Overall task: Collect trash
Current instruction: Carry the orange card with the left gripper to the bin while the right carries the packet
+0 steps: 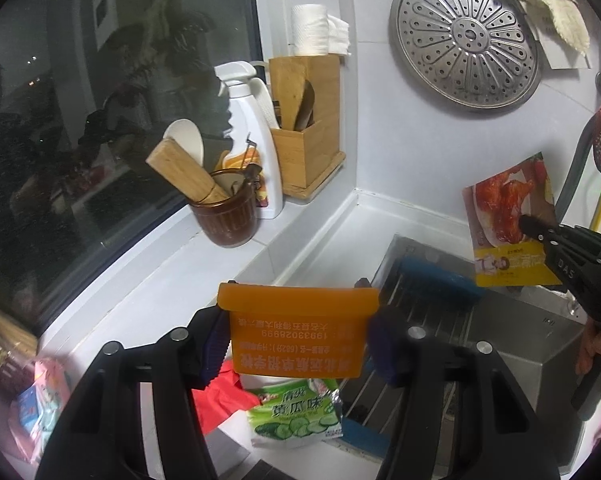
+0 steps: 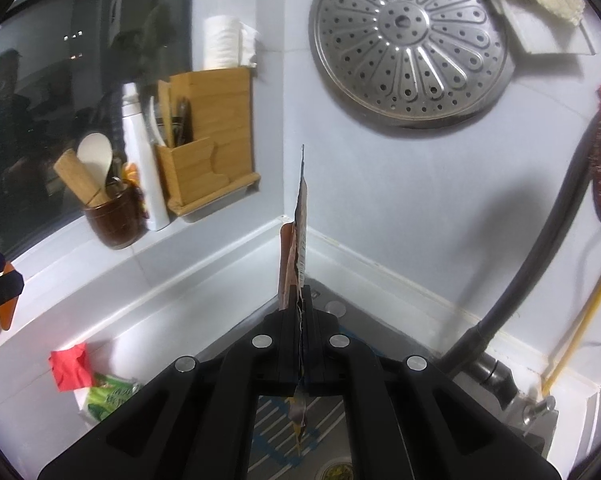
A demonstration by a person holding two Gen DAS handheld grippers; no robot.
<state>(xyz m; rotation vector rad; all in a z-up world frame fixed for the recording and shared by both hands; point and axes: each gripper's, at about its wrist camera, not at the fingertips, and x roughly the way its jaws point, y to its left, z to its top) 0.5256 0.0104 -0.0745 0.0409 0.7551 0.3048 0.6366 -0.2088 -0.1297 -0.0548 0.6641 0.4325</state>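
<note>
My left gripper [image 1: 296,336] is shut on an orange plastic bin [image 1: 298,330] with white print, held above the white counter. Under it lie a green cucumber-flavour snack bag [image 1: 294,416] and a crumpled red wrapper [image 1: 220,398]; both also show in the right wrist view, the bag [image 2: 108,398] beside the red wrapper [image 2: 69,366]. My right gripper [image 2: 300,300] is shut on a flat food packet [image 2: 298,236], seen edge-on. In the left wrist view that packet [image 1: 508,220] shows a roast chicken picture and hangs over the sink.
A steel sink [image 1: 500,344] holds a blue-edged rack [image 1: 436,280]. On the sill stand a brown utensil jar [image 1: 226,212], a white spray bottle [image 1: 256,140] and a wooden holder [image 1: 306,128]. A steamer plate [image 1: 466,36] hangs on the wall. A black hose [image 2: 532,272] runs at the right.
</note>
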